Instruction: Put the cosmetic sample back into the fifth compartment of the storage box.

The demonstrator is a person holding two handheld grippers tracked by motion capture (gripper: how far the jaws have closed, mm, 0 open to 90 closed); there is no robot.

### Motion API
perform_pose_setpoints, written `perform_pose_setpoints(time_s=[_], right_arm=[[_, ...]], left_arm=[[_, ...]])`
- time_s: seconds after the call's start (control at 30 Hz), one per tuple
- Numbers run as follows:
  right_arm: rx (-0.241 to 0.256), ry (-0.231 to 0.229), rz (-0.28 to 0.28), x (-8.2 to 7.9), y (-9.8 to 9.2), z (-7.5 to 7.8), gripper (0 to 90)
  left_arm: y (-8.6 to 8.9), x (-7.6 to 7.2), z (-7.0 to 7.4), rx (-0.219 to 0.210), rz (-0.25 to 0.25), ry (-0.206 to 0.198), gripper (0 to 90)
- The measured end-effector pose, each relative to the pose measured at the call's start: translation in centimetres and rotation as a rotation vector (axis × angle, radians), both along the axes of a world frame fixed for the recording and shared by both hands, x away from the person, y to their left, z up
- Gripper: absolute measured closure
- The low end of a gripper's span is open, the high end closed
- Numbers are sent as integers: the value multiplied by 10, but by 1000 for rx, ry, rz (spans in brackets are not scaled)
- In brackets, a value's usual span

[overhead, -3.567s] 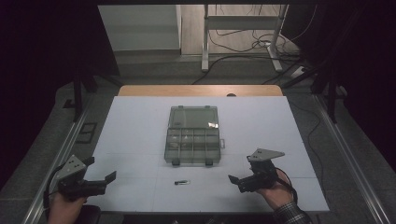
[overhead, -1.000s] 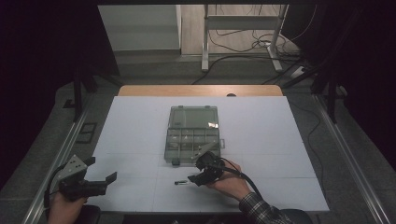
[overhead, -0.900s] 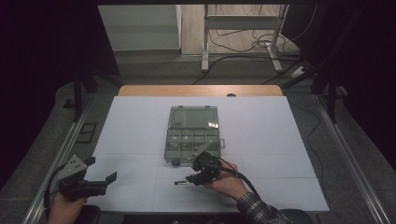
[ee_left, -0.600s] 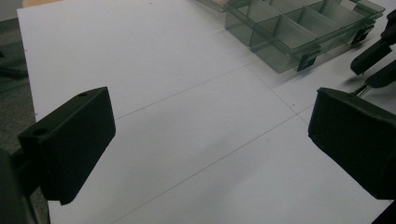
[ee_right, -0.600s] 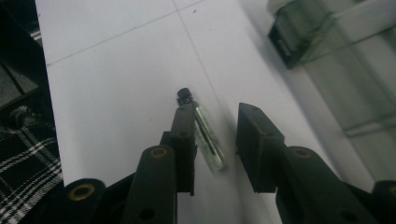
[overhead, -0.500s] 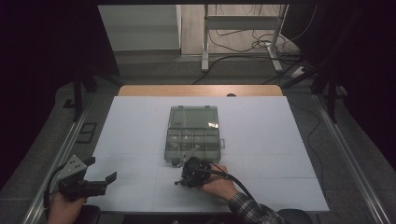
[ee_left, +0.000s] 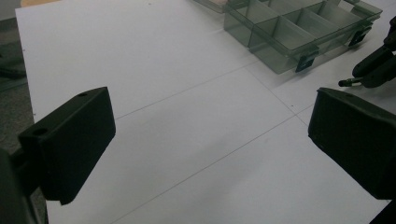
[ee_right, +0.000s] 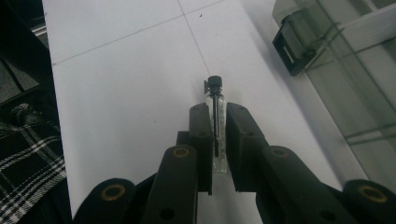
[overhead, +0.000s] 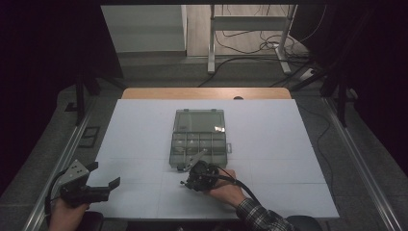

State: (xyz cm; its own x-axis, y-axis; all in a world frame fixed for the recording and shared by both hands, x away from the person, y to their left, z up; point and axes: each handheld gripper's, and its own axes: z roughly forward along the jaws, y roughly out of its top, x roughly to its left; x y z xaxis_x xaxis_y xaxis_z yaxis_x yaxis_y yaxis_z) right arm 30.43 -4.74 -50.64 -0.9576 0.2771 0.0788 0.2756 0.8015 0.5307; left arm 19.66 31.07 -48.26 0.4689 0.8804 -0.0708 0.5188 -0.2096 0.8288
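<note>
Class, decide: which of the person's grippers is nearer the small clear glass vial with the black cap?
Right. The right gripper has its jaws around the small clear glass vial; the left gripper hovers open, far off at the table's near-left corner.

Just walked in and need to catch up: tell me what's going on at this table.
A person works two handheld grippers at a white table. The right gripper has closed on a small clear vial with a black cap, beside the open compartment box. The left gripper waits open at the near left corner.
</note>
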Motion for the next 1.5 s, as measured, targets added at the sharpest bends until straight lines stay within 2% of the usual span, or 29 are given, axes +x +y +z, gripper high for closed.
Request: perform_pose_setpoints(time_s=[0.37,0.4,0.9,1.5], right_arm=[[25,-17,-14,1,-5,8,810],[28,-12,-36,1,-6,10,809],[90,-48,-96,9,-19,28,810],[137,-71,-164,21,-26,39,810]], left_arm=[[0,0,0,2,-1,1,13],[0,0,0,0,-1,2,14],[0,0,0,0,-2,4,14],[-1,1,0,4,0,6,15]])
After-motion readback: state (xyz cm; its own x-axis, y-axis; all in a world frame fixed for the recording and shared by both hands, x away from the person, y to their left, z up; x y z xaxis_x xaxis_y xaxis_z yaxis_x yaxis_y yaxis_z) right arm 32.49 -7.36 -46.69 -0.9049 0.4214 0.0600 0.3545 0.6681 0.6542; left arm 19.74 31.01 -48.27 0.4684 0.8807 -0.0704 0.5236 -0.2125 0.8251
